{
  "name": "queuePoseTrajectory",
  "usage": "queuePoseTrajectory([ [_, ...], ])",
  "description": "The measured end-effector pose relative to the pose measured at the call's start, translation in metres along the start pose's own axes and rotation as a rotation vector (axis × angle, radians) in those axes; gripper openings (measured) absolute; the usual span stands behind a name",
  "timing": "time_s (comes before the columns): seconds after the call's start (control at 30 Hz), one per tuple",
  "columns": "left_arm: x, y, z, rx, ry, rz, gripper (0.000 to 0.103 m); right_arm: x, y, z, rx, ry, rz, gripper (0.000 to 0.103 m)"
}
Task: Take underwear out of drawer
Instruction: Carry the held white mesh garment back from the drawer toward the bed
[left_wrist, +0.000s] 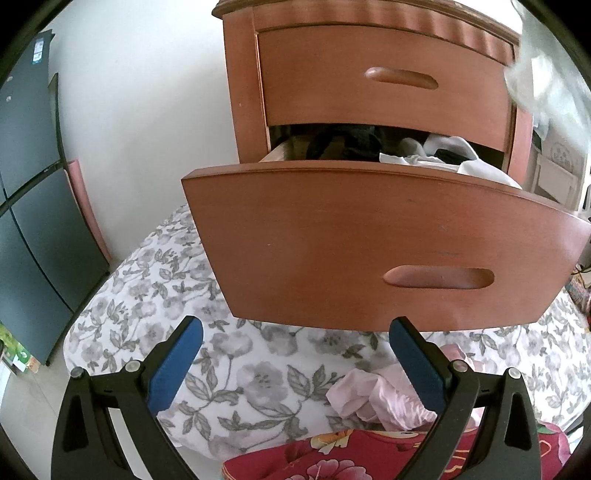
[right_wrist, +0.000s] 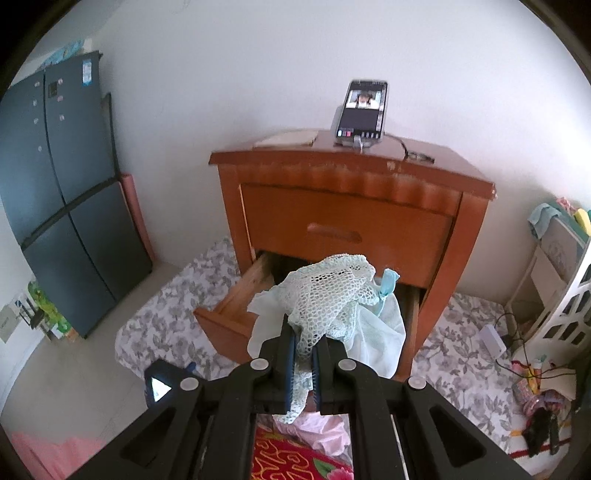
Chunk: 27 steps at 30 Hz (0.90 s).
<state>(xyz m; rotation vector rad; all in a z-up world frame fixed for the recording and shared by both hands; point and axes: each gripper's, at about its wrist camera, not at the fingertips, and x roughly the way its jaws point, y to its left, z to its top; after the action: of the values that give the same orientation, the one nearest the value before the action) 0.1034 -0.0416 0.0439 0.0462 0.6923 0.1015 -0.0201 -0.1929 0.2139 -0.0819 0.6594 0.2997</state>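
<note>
I see the dark refrigerator (right_wrist: 70, 192) standing far left against the wall, and the wooden nightstand (right_wrist: 351, 177) ahead on the floral bedding (left_wrist: 155, 295), its lower drawer (left_wrist: 369, 243) pulled out toward me with dark and white clothes heaped inside. A phone (right_wrist: 364, 110) leans upright on the nightstand's top. My right gripper (right_wrist: 303, 354) is clenched on the pale green mesh underwear (right_wrist: 328, 295), held up in front of the open drawer and clear of it. My left gripper (left_wrist: 295, 354) hovers near, below the drawer front, its blue pads (left_wrist: 177, 365) spread wide, grasping nothing, above a pink garment (left_wrist: 373, 402).
</note>
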Motion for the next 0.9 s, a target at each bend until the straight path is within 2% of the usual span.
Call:
queuePoseTrajectory([
  [0.43, 0.001, -0.001, 0.000, 0.017, 0.003, 0.005, 0.101, 0.058, 0.000, -0.054, 0.009, 0.168, 0.053, 0.008],
  [0.9, 0.004, -0.001, 0.000, 0.025, 0.017, 0.004, 0.101, 0.128, 0.007, -0.094, 0.022, 0.351, 0.060, 0.009],
])
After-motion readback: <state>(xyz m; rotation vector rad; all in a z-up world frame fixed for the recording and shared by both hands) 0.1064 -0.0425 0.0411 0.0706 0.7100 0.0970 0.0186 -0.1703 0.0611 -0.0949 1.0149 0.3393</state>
